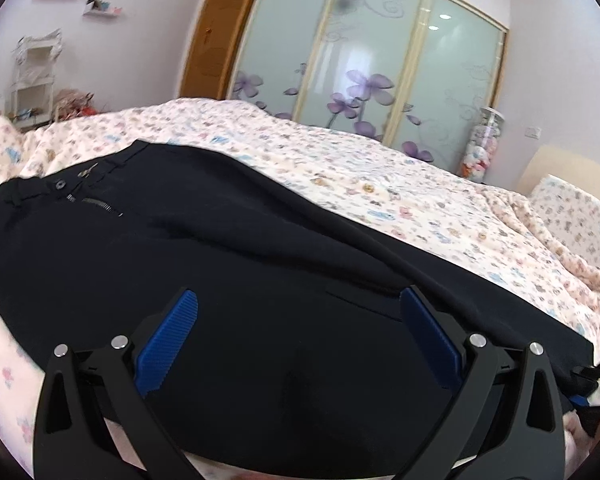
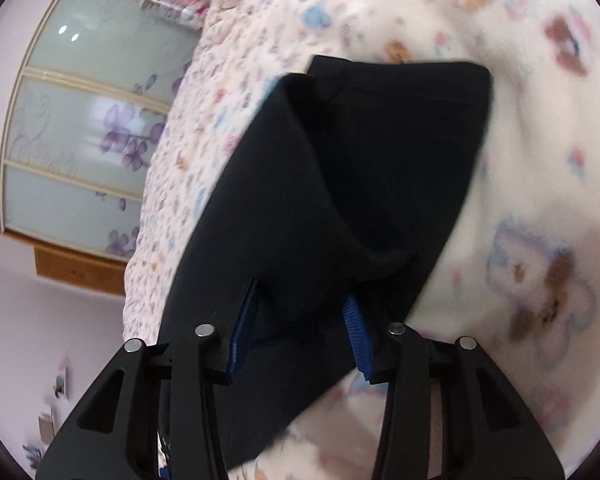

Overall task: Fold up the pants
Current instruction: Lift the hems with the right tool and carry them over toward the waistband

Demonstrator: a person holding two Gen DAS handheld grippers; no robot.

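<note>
The dark pants (image 1: 220, 248) are spread on the floral bedspread (image 1: 380, 184), waistband at the far left. The left gripper (image 1: 296, 344) is held wide apart above the fabric. A bunched fold of pants (image 2: 340, 184) is seen between the right gripper (image 2: 300, 312) fingers, which are partly closed around it.

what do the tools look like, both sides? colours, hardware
Same build on both. Left tool: matte black linkage arms with triangular cutouts, silver round pivot pins, blue ribbed finger pads. Right tool: likewise black, silver pins, blue ribbed pads. No cables, markings or sleeves visible.
</note>
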